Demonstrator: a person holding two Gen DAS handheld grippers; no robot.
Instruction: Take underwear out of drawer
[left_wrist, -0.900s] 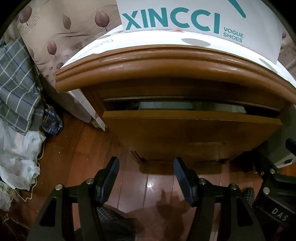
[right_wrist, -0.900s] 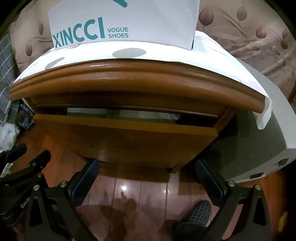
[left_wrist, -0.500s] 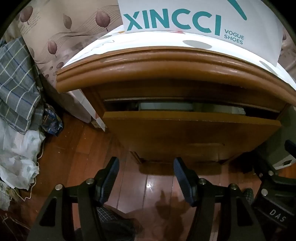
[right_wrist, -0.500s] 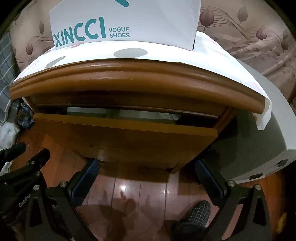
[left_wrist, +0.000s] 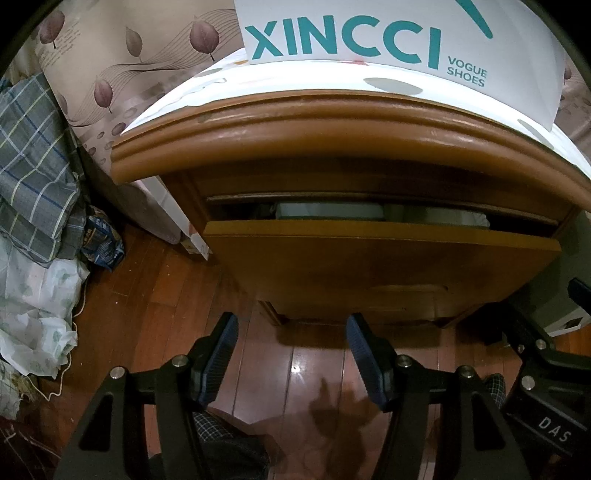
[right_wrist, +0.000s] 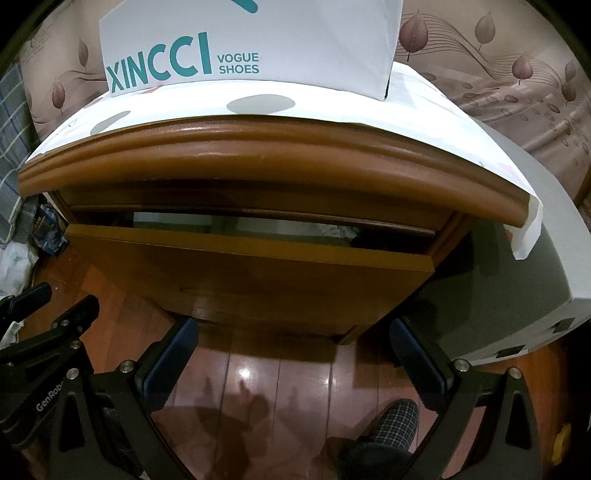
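A brown wooden nightstand has its drawer (left_wrist: 380, 266) (right_wrist: 255, 280) pulled out a little way. Pale folded fabric (left_wrist: 328, 212) (right_wrist: 288, 227) shows through the narrow gap above the drawer front; I cannot tell which piece is underwear. My left gripper (left_wrist: 291, 328) hangs over the floor in front of the drawer, open with nothing between its fingers. My right gripper (right_wrist: 293, 332) is beside it on the right, open wide and empty, also short of the drawer front. In the right wrist view the left gripper (right_wrist: 48, 306) shows at the left edge.
A white shoe box (left_wrist: 399, 37) (right_wrist: 251, 44) stands on the nightstand's paper-covered top. Checked cloth (left_wrist: 33, 166) and white plastic bags (left_wrist: 37, 314) pile up at the left. A grey box (right_wrist: 517, 288) sits to the right. A checked slipper (right_wrist: 395, 421) rests on the wooden floor.
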